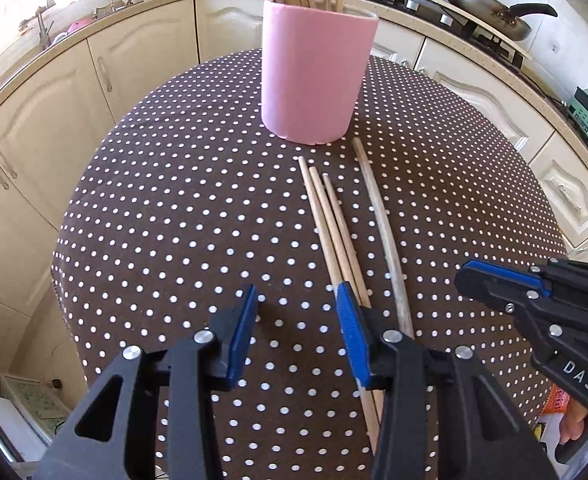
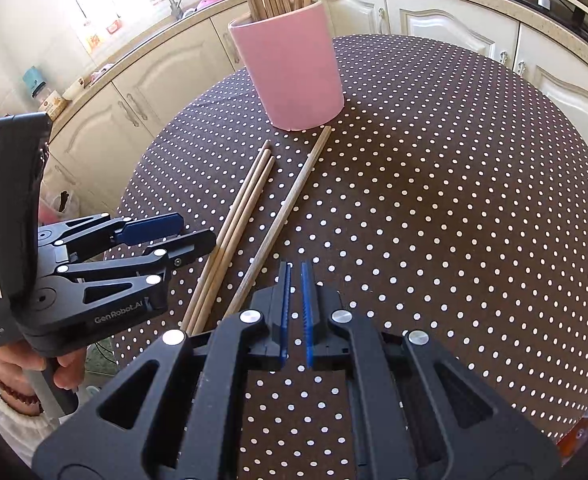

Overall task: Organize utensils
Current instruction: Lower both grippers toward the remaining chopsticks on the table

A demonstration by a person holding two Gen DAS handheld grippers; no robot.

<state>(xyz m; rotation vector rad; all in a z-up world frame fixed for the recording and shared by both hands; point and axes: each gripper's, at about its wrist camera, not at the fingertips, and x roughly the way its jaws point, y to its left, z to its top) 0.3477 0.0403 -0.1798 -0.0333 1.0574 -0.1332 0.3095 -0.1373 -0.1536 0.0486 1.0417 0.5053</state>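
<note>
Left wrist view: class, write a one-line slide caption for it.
Open left gripper above four loose chopsticks on a dotted tablecloth, a pink holder of chopsticks behind, shut right gripper alongside.

The left gripper (image 1: 296,332) points steeply down, its blue-padded jaws standing apart with nothing pressed between them. In the right wrist view it shows side-on at the left, gripped from below by a hand (image 2: 59,368) whose wrist wears a bead bracelet and a white sleeve. The right gripper (image 2: 296,312) also tilts downward, its jaws drawn together with only a thin slit between the pads, holding nothing. The two grippers sit side by side, near each other but apart.
</note>
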